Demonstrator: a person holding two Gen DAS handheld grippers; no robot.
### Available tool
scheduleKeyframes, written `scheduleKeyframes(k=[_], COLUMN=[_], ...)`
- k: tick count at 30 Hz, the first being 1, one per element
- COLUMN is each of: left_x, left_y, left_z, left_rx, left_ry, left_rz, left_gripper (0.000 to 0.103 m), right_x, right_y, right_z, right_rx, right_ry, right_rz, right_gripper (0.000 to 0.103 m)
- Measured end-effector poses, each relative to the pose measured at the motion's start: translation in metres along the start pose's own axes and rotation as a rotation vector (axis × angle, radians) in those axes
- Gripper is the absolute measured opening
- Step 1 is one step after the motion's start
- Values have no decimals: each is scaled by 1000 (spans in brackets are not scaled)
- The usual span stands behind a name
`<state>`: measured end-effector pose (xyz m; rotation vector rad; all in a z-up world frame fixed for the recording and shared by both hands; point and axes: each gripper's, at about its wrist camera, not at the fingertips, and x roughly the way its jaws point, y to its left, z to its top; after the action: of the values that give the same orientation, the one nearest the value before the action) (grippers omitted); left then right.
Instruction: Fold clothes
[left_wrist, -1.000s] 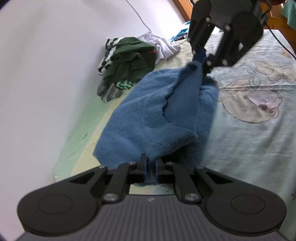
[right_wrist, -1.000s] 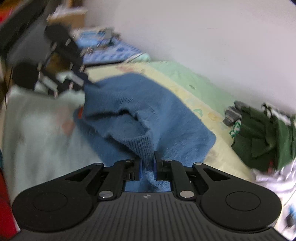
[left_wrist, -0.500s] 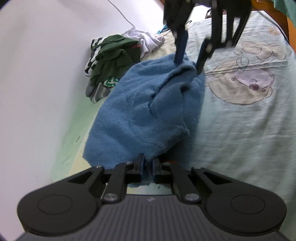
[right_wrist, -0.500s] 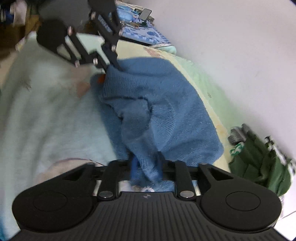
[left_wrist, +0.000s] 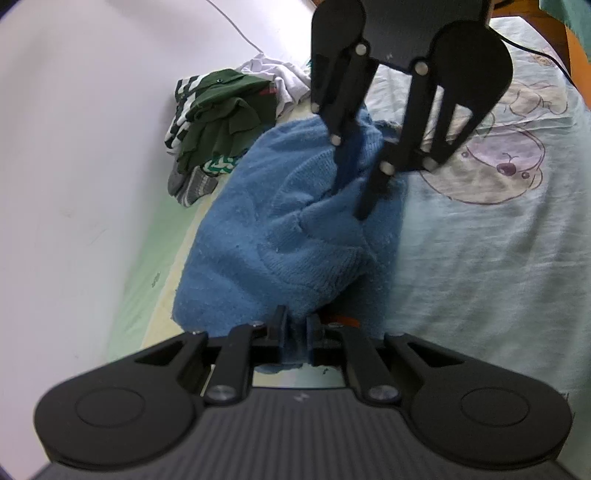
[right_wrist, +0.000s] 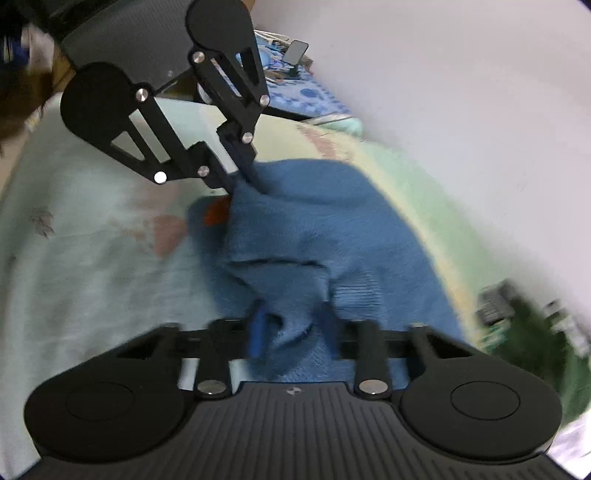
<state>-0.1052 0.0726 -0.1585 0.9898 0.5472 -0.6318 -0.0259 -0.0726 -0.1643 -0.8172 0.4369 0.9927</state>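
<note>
Since a second ago, our right tongs (right_wrist: 291, 328) have let go of the sweater's fold and swung in closer to the left ones, so that from the left wrist view they now loom large over the garment instead of sitting at its far corner. Their jaws are closing at this moment, with a bunched fold of the blue sweater (left_wrist: 280, 236) between them; in the blurred right wrist view the blue pads (right_wrist: 256, 332) stand visibly apart on either side of the knit, not yet pressing it.

Our left tongs (left_wrist: 295, 328) are clamped together on a pinch of the sweater's near edge, just as before. From the right wrist view we see them across the garment, their tips (right_wrist: 240, 177) buried in the knit at its far corner.

The blue sweater lies crumpled on the bed (left_wrist: 480, 258), along the side nearest the white wall (left_wrist: 92, 147), with one layer folded over another and a ribbed hem showing toward the middle. A small orange patch (right_wrist: 218, 214) peeks out beside it near the left tongs. The bed is covered with a pale sheet printed with a cartoon bear (left_wrist: 502, 162).

Beyond the sweater, against the wall, sits a heap of other clothes: a dark green garment (left_wrist: 225, 122) on top of something striped, grey socks (left_wrist: 192, 184) at its near side, and a white piece (left_wrist: 280, 77) behind.
</note>
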Motion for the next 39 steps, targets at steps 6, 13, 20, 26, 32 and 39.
scheduleKeyframes(k=[6,13,20,26,32,39], left_x=[-8,-11,-56,0,63,62], left_y=[-4,-6,58,113,94,75], left_z=[3,2,15,21,8,2], left_rx=[-17,-2,-202,-524,-555,-530], left_ry=[-17,-14,-100,-138,-56,-101], left_rz=[-29,-51,-165,-37,-12,-71], left_gripper=[4,6,21,21,10,10], right_x=[-16,3,2,-1,-5,-59], right_y=[-2,6,10,13,21,-53], right_z=[-2,-13,-15,-16,-16,3], right_rx=[-1,13,21,52,57,342], right_ry=[23,52,41,32,32,-154], right_rz=[73,75,50,30,8,-29], right_gripper=[6,7,9,12,19,24])
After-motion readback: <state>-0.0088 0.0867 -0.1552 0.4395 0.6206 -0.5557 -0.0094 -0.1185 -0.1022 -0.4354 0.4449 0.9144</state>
